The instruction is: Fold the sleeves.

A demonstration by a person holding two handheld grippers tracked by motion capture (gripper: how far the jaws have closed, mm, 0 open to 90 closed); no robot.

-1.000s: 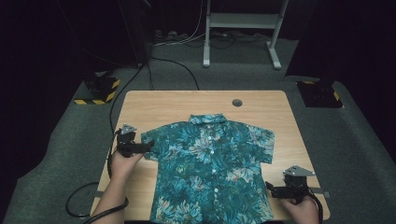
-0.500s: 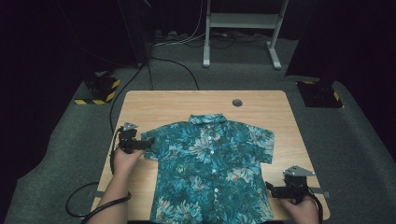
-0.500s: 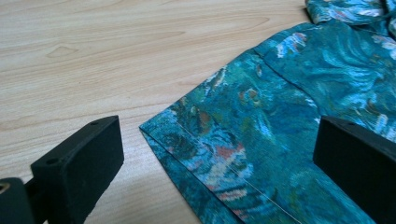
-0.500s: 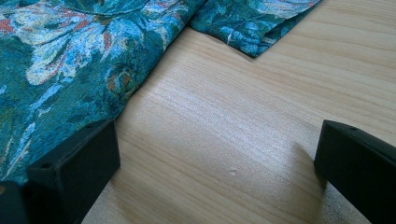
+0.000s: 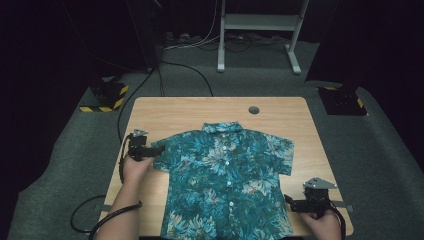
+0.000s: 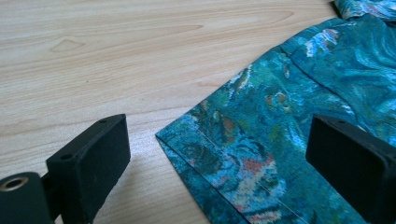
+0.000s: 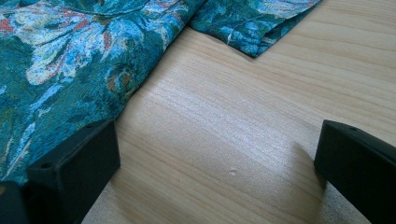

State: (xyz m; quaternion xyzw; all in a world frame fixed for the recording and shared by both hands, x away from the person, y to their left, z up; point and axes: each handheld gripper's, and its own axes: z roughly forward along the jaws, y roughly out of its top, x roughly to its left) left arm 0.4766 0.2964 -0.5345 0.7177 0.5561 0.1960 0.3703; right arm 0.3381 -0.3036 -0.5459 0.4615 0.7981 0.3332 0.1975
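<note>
Teal shirt [image 5: 227,180] hem cut off below; left gripper [image 6: 219,154] fingers just narrowing, apart astride sleeve; right gripper [image 7: 217,168] fingers apart.

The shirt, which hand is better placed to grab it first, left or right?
Left. The left gripper has just begun closing, with the sleeve hem of the shirt between its still-open jaws. The right gripper, also open, faces bare table beside the shirt's side edge.

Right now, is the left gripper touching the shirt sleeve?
Cannot tell. In the left gripper view the left gripper stands open around the shirt sleeve, contact unclear.
</note>
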